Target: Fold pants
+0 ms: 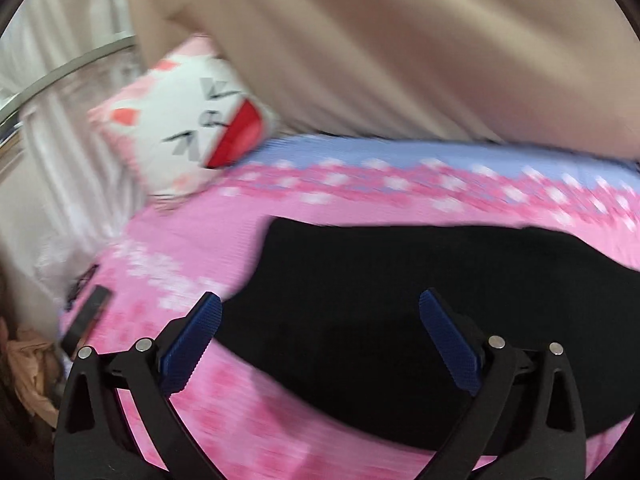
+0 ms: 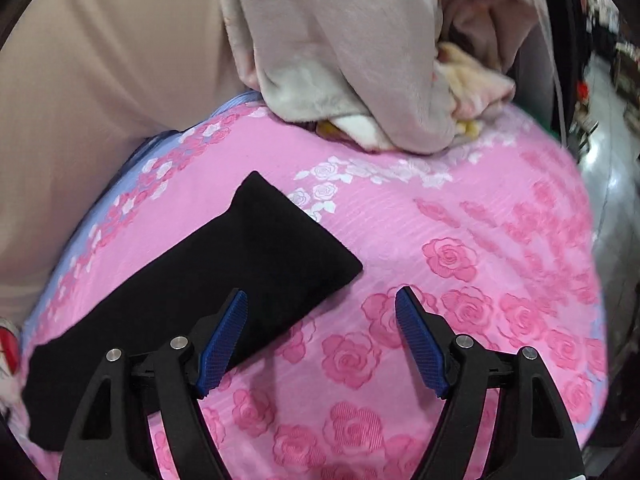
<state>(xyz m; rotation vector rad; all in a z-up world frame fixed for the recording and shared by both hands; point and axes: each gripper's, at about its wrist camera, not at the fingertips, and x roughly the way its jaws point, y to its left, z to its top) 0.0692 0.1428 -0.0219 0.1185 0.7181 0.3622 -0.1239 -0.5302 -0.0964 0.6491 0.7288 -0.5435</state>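
Black pants (image 1: 400, 280) lie flat as a long folded band on the pink rose-patterned bedsheet (image 1: 224, 240). In the left wrist view, my left gripper (image 1: 320, 300) hovers over the band's near edge, jaws wide apart, nothing between the blue pads. In the right wrist view, the pants (image 2: 224, 264) stretch from lower left to a squared end at centre. My right gripper (image 2: 322, 296) is open just past that end, above the bedsheet (image 2: 460, 320), left pad over the black cloth, nothing gripped.
A white and pink cat-face pillow (image 1: 188, 128) rests at the bed's far left. A beige wall (image 1: 400, 40) backs the bed. A heap of grey and cream blankets (image 2: 360, 60) lies at the far end. A dark flat object (image 1: 86, 312) sits on the bed's left edge.
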